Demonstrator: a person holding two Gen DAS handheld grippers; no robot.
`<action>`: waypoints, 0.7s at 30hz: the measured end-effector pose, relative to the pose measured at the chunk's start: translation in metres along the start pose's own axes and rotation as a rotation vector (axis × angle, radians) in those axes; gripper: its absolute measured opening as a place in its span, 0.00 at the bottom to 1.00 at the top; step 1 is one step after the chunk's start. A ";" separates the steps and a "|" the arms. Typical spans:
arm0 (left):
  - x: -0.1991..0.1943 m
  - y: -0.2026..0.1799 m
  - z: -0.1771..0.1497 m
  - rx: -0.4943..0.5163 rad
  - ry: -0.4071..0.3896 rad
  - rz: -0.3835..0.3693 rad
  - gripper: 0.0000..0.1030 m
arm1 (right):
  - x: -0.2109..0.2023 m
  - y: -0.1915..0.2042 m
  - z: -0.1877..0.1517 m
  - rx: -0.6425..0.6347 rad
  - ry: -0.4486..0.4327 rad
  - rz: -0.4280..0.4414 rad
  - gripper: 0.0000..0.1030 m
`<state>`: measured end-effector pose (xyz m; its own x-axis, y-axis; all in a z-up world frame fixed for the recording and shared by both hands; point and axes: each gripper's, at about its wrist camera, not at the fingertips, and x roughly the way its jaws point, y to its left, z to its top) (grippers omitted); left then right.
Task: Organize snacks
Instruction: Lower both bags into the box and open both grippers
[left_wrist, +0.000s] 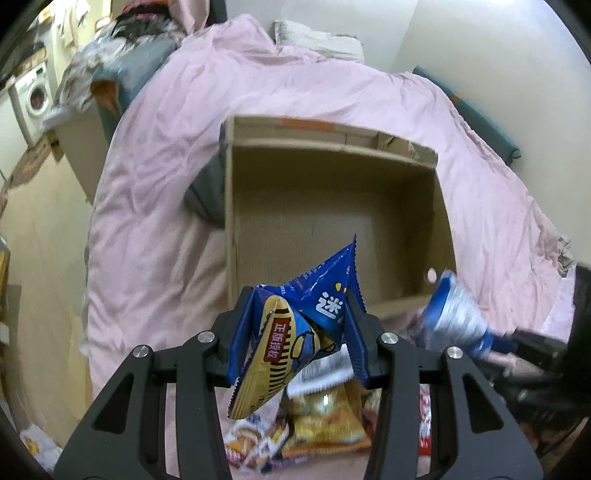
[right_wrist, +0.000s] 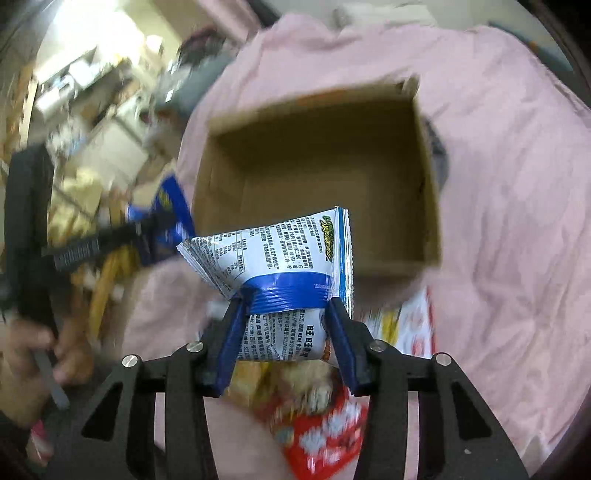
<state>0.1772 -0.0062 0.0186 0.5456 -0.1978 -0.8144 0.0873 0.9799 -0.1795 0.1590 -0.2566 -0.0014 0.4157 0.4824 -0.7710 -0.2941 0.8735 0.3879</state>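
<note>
Above the cardboard box (left_wrist: 332, 206), both tongs (left_wrist: 299, 314) (right_wrist: 286, 310) pinch snack packets (left_wrist: 295, 325) (right_wrist: 280, 258).

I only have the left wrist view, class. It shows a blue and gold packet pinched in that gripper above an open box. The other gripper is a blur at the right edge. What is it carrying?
Observer: The right gripper is shut on a white and blue snack packet, with its printed text panel facing the camera.
Operator: Is that packet over the box too?
Observer: It hangs just short of the cardboard box, in front of the near wall.
Operator: Anything left under it?
Observer: Yes, a red packet with white shapes lies on the pink bedcover below the right gripper.
</note>
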 end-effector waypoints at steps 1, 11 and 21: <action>0.002 -0.003 0.006 0.015 -0.013 0.011 0.40 | 0.000 -0.001 0.009 0.012 -0.024 -0.011 0.46; 0.059 -0.014 0.030 0.062 -0.013 0.031 0.40 | 0.051 -0.029 0.044 0.026 -0.095 -0.088 0.40; 0.086 -0.018 0.024 0.098 0.025 0.037 0.40 | 0.074 -0.031 0.050 0.040 -0.045 -0.088 0.36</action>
<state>0.2422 -0.0407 -0.0353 0.5290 -0.1609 -0.8332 0.1496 0.9842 -0.0951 0.2423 -0.2448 -0.0450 0.4772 0.4055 -0.7796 -0.2210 0.9140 0.3402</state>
